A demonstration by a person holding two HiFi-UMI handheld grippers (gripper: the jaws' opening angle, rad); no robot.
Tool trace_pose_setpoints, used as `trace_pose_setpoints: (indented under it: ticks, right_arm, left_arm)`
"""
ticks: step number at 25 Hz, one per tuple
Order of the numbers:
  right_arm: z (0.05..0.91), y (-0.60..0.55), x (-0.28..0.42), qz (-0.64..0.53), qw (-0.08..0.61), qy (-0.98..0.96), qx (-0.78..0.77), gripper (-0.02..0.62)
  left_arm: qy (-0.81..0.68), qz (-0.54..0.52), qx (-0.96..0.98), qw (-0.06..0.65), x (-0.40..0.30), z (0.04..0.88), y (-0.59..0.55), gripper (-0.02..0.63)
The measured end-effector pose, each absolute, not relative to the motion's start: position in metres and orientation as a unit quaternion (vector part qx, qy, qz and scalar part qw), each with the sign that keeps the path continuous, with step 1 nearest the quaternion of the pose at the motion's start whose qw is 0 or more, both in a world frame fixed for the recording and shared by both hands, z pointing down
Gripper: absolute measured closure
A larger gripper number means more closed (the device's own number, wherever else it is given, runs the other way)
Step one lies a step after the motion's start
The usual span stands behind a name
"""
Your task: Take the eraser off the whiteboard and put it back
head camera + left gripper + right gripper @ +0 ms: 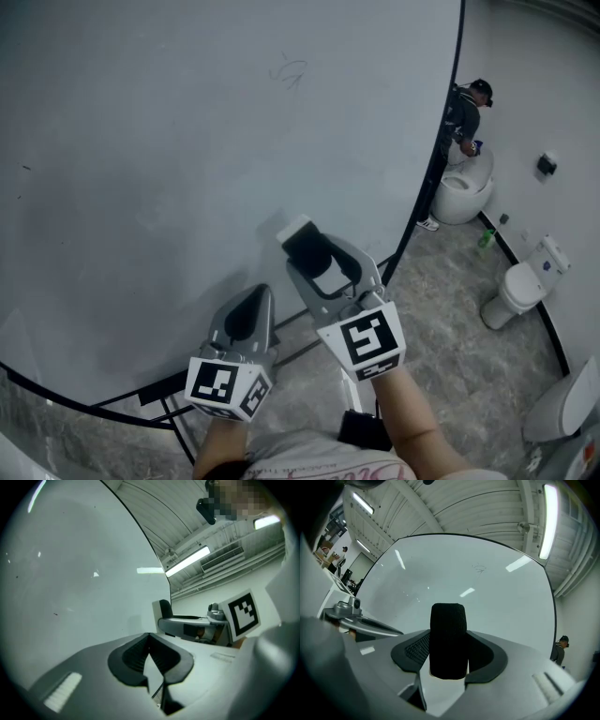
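Eraser [447, 639]: rectangular block, black woven felt face, white back, clamped between right gripper's [323, 258] wide-set jaws near glossy whiteboard's [141, 141] lower edge; left gripper [150, 656] closed, empty

Person [466, 114] nr toilet [464, 195], bkgd

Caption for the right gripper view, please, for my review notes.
Right gripper clamps the black eraser between its jaws, facing the whiteboard.
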State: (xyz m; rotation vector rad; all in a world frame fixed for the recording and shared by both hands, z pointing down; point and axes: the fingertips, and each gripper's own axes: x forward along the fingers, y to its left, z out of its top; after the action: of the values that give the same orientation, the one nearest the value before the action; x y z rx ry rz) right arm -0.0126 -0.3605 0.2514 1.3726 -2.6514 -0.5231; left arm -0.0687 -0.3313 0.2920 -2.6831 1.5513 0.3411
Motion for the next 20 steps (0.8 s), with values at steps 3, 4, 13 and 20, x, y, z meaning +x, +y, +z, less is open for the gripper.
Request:
trace_pose_setpoints:
  ticks: [3, 4, 13, 20]
  right_arm:
    - [0.264, -0.351, -0.011, -0.169, 0.057, -0.875, 0.45, 0.368]
    - [0.268, -0.348, -0.011, -0.166, 0.058, -0.876, 0.449, 0.368]
    - [0.306, -0.323, -0.003, -0.095, 0.025, -0.887, 0.451, 0.368]
    - [0.31, -0.308, -0.002, -0.084, 0.009, -0.889, 0.451, 0.368]
  left_arm:
    - [0.498, 0.109, -0.86, 0.011, -0.068, 0.294, -0.331, 0.606]
    - [0.499, 0.109, -0.86, 0.011, -0.068, 0.294, -0.331, 0.606]
    - [0.501, 0.11, -0.859, 0.012, -0.069, 0.297, -0.325, 0.606]
    - [0.487, 0.098, -0.868, 0.016, -0.066, 0.3, -0.322, 0.606]
